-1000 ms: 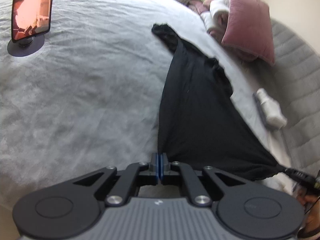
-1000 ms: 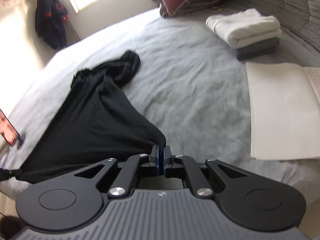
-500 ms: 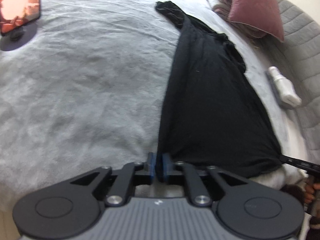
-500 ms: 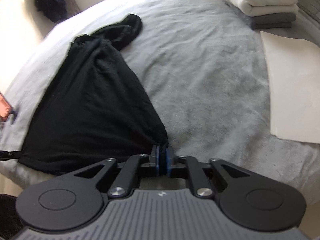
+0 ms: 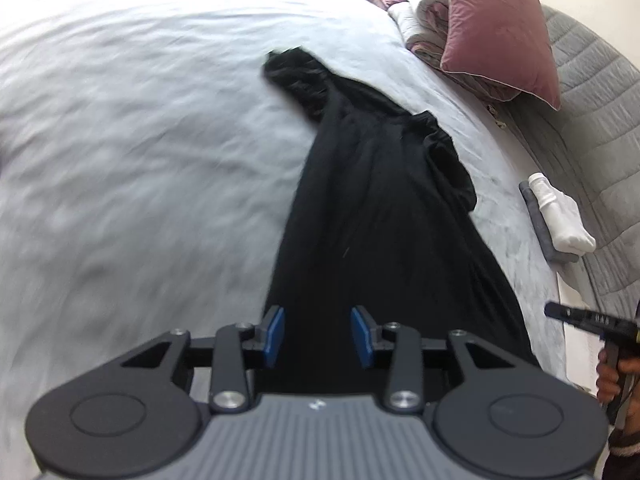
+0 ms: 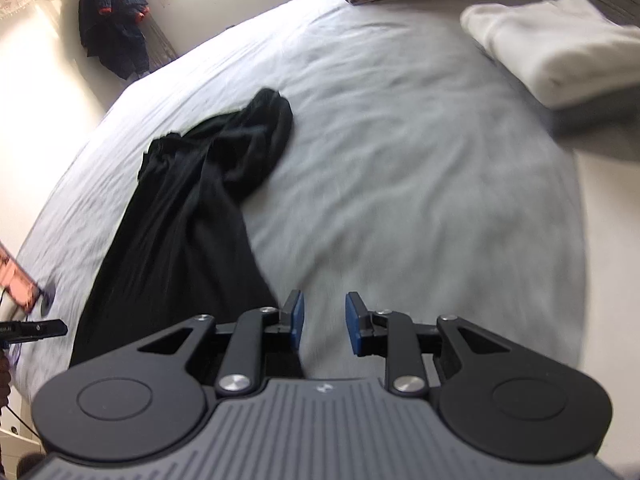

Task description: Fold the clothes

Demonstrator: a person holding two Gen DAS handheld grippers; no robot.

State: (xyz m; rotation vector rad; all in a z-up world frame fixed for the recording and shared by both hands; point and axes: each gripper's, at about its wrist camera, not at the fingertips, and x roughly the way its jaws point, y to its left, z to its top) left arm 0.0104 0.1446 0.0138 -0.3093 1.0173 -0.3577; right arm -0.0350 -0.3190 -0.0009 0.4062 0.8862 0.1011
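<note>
A black garment (image 5: 380, 208) lies stretched out on the grey bed sheet (image 5: 140, 160), with its bunched end far from me. My left gripper (image 5: 319, 336) hovers over its near hem. Its jaws are opening, with black cloth showing below the gap and the blue pads (image 5: 276, 336) not pressing on it. In the right wrist view the garment (image 6: 188, 232) lies to the left. My right gripper (image 6: 325, 323) is just off the garment's near right corner. Its jaws are opening too, and only bare sheet shows between them. Each gripper's tip shows in the other's view, the right gripper (image 5: 576, 318) and the left gripper (image 6: 36, 328).
A pink pillow (image 5: 500, 32) leans on the grey headboard (image 5: 600, 120) with bedding behind it. Folded white and grey clothes (image 6: 560, 48) sit far right, beside a white sheet (image 6: 608, 240). A stand with a red screen (image 6: 16, 280) is at the left, and a dark jacket (image 6: 112, 32) hangs by the window.
Both grippers were shut on the garment's near corners and have let go, their jaws now apart. Both have shifted sideways, and the garment lies flat and narrower on the bed.
</note>
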